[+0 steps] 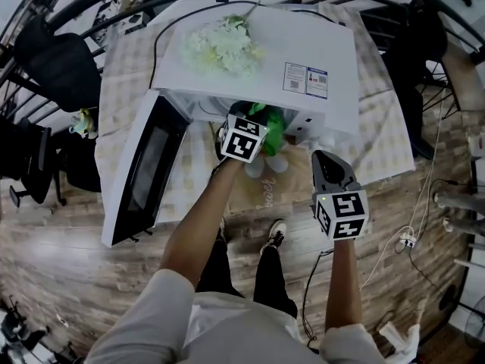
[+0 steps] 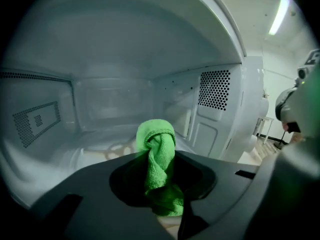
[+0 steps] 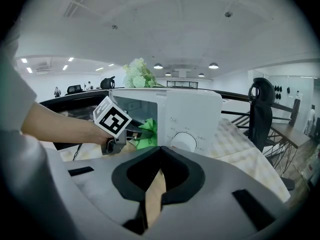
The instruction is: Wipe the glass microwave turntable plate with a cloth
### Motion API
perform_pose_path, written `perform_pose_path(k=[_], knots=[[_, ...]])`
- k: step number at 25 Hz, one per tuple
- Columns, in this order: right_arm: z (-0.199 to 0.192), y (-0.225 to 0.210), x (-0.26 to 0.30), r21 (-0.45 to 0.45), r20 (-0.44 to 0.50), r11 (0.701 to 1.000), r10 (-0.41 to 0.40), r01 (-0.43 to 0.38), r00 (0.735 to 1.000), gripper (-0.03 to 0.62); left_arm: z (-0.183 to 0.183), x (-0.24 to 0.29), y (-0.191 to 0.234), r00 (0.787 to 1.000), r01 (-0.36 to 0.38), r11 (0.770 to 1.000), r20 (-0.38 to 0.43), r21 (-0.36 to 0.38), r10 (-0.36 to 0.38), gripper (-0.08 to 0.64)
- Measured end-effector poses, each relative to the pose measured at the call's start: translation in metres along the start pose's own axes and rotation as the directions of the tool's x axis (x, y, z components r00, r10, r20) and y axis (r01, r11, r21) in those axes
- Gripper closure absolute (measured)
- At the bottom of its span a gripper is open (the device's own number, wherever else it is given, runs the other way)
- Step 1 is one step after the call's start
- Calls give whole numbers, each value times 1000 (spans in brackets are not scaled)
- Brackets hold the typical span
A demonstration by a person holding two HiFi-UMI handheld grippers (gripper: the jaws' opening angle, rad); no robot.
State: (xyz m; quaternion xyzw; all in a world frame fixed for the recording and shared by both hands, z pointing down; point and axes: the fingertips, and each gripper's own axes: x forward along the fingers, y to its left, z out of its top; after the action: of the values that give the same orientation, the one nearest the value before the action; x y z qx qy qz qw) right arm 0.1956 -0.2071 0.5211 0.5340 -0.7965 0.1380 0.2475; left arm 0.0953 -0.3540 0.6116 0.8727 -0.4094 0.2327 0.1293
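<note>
Left claw (image 2: 159, 160), clamped on a bunched green microfibre cloth (image 2: 156, 140), reaches inside the open white microwave (image 1: 258, 51) near its round glass turntable plate (image 2: 97, 153). Right claw (image 3: 159, 178) hangs outside, closed, empty. Wiping seems about to start; next, press cloth onto glass.

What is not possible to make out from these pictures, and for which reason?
- Turntable plate: head view, hidden under the microwave top; left gripper view, faint, partly behind cloth and left gripper.
- Label: head view, print too small.
- Dial: right gripper view, markings too small.
</note>
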Motion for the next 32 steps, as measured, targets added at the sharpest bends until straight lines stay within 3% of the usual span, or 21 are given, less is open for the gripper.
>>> perform_pose_path(k=[5, 9, 12, 16, 19, 25, 32], knots=[[-3, 2, 0, -2, -8, 1000, 0, 0, 1000, 580, 8, 0, -23, 996, 84, 996, 38, 2, -85, 442], [-2, 0, 1, 5, -2, 1000, -8, 8, 1000, 580, 10, -13, 1, 994, 49, 999, 97, -20, -47, 442], [-3, 1, 2, 8, -3, 1000, -10, 10, 1000, 580, 15, -28, 41, 987, -72, 997, 144, -30, 75, 442], [-5, 6, 5, 9, -8, 1000, -5, 5, 1000, 580, 4, -44, 95, 948, -299, 954, 111, -12, 299, 440], [-6, 9, 8, 3, -13, 1000, 3, -3, 1000, 580, -10, -44, 119, 935, -351, 936, 54, -17, 352, 440], [-2, 5, 11, 5, 0, 1000, -6, 6, 1000, 580, -17, -34, 120, 962, -273, 962, -9, -25, 273, 442], [0, 8, 11, -1, 2, 1000, -4, 4, 1000, 580, -15, -27, 76, 988, -155, 988, 14, 11, 155, 443]])
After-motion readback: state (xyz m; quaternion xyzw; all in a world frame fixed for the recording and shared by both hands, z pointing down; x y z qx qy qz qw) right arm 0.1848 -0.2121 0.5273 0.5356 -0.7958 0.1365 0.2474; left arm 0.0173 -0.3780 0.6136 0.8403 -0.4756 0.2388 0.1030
